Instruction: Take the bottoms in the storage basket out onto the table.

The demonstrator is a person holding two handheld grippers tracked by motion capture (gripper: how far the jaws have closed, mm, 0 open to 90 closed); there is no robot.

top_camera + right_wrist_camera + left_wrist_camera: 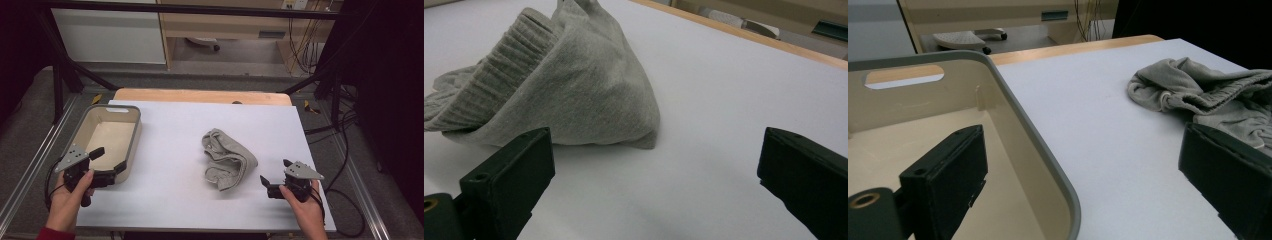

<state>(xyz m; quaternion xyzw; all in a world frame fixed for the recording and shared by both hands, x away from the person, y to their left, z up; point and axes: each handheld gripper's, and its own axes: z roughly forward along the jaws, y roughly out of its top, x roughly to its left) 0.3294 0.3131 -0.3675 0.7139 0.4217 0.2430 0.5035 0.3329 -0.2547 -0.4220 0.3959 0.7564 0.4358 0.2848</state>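
Grey garment (227, 160), looks like knit sweat fabric with a ribbed waistband or cuff, lies crumpled in a loose heap on the white table cover (165, 200), about midway between the two grippers and touching neither. In the right gripper view the garment (574, 95) sits ahead of the jaws and toward the left one, ribbed band on the left side, smooth bulging fold nearest the jaws. In the left gripper view the garment (1208, 95) lies beyond the right jaw, well apart from the left jaw. Judgement: light, soft, limp, not fragile, not slippery; it will drape and stretch when lifted, so a pinch on a thin single layer may drag out a fold instead of lifting the heap. Best hold is probably the thick ribbed band or a bunched ridge, where the jaws get several layers. Right gripper (276, 179) is wide open, holding nothing, just beside the garment's near edge. Left gripper (107, 161) is also wide open and empty; its jaws straddle the near corner rim of the beige bin (135, 132), left jaw over the bin's inside, right jaw over the table. Bin (1048, 165) looks empty, has a handle slot in the far wall, stands well apart from the garment. Wooden table edge (200, 95) shows beyond the cover.
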